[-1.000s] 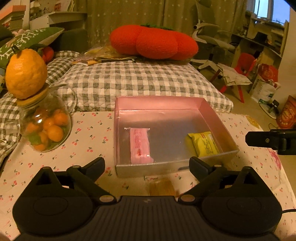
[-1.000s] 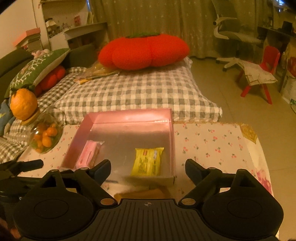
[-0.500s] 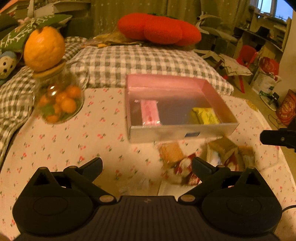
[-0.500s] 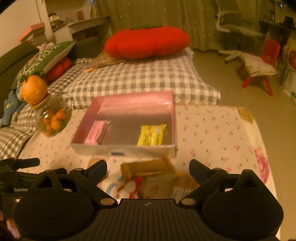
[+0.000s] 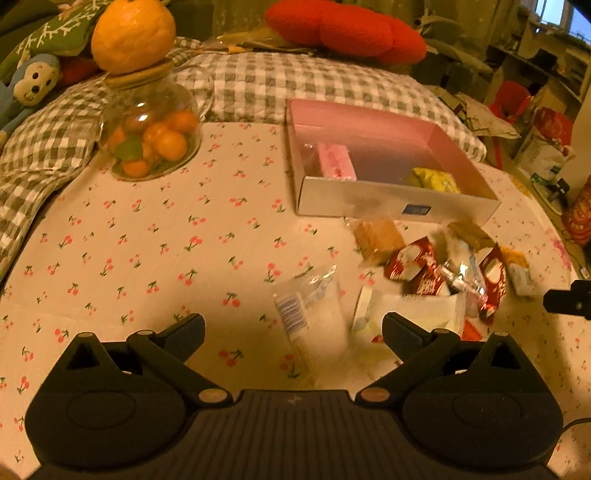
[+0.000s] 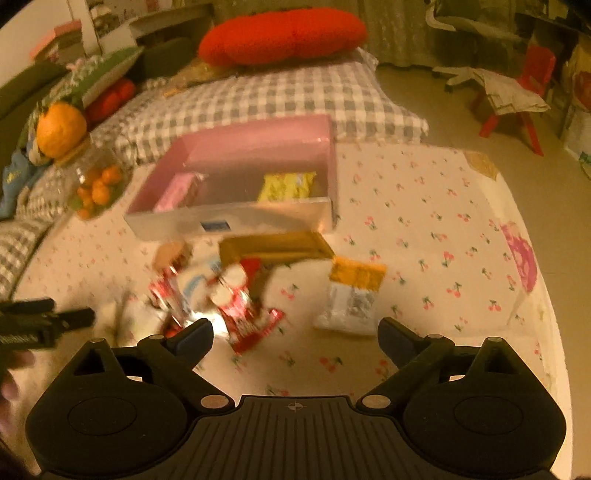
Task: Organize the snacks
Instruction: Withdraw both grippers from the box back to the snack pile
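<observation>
A pink open box (image 5: 373,125) (image 6: 258,144) sits on the cherry-print tablecloth and holds a pink packet (image 5: 336,160) (image 6: 173,192) and a yellow packet (image 5: 434,179) (image 6: 286,184). A pile of loose snacks lies in front of the box: red packets (image 5: 417,266) (image 6: 243,310), a brown box (image 6: 273,247), an orange-topped packet (image 6: 351,295) and a clear white packet (image 5: 314,314). My left gripper (image 5: 293,328) is open and empty, just above the white packet. My right gripper (image 6: 295,332) is open and empty, near the red packets.
A glass jar of small oranges (image 5: 147,136) (image 6: 94,184) with a big orange on its lid stands left of the box. Checked cushions (image 5: 295,85) and a red pillow (image 6: 284,35) lie behind. The table edge (image 6: 535,280) drops off at the right.
Both grippers have pulled back from the box toward the near side of the table. The snack pile in front of the box has come into view. Both stay open.
</observation>
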Available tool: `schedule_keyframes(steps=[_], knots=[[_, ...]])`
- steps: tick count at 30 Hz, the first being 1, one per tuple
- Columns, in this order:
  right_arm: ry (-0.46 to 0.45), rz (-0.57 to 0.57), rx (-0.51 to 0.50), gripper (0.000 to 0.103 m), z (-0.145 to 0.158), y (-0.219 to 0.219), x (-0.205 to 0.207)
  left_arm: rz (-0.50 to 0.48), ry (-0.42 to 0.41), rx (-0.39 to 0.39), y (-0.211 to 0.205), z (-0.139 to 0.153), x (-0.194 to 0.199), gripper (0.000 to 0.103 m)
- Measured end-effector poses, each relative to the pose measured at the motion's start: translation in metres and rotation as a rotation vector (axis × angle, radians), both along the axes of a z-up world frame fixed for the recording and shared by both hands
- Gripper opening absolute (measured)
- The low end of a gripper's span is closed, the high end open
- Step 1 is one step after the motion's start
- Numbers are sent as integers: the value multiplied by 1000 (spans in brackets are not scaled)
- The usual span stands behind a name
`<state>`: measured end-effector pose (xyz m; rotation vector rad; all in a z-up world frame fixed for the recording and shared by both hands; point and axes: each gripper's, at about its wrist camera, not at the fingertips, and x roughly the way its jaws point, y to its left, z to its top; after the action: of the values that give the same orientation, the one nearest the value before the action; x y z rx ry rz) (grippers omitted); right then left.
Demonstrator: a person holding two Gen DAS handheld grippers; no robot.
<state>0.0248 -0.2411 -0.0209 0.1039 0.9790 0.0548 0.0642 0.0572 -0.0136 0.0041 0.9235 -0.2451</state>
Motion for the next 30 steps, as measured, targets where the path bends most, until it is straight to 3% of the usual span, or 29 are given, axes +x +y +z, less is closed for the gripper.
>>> schedule_keyframes(steps=[6, 10, 16, 21, 24, 30], knots=[[15, -1, -82, 97, -19, -3, -5, 37, 37, 14, 2, -11, 0, 102], [52, -15, -74, 97, -31, -7, -4, 50, 57, 3, 1, -18, -1, 102], [62, 35, -151, 97, -45, 3, -5, 43, 104, 24, -1, -31, -4, 100], [50, 45, -156, 101, -52, 2, -5, 32, 73, 95, 3, -36, -7, 98], [54, 20, -117, 103, -56, -4, -3, 11, 54, 95, 8, -37, -8, 97], [2, 13, -90, 103, -60, -9, -10, -129, -24, 92, 7, -42, -15, 103]])
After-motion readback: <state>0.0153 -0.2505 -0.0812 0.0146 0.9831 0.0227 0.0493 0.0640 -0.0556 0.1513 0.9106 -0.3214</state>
